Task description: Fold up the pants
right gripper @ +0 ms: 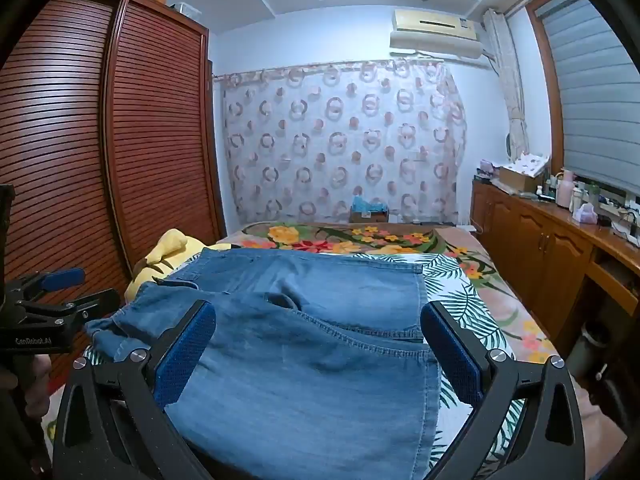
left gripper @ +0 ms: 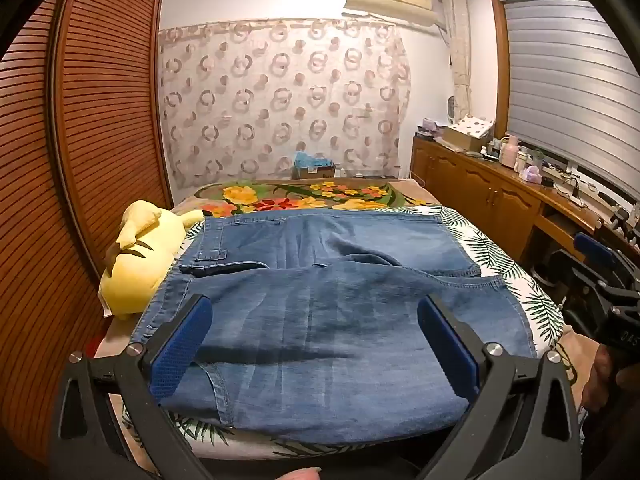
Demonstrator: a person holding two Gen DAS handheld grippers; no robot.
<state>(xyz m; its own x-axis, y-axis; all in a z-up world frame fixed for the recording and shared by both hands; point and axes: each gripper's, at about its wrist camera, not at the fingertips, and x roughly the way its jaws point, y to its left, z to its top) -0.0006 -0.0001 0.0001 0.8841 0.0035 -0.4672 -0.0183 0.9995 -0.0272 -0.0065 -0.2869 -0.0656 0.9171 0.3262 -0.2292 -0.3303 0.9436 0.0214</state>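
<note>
Left claw [left gripper: 314, 344] stood spread wide over the pants [left gripper: 320, 320], pinching nothing, its blue pads to either side of the near denim. Below and ahead of it the pants lay on the bed [left gripper: 532, 300], already doubled into a broad stack, with an upper layer lying askew over the lower. A yellow plush [left gripper: 132, 264] sat just left of the cloth, and the right claw [left gripper: 604, 276] showed off to the right, past the bed's edge.

Right claw [right gripper: 318, 348] was likewise spread and empty, the pants under and ahead of it. Their right edge ran just inside its right pad, with bare leaf-print sheet beyond. At its left a bunched corner [right gripper: 106, 330] hung toward the left claw [right gripper: 60, 292].

By my reading a fold had just been laid; next would come pinching the near edge on both sides and carrying it toward the far one. Room ahead looked ample; the plush crowded the left.
</note>
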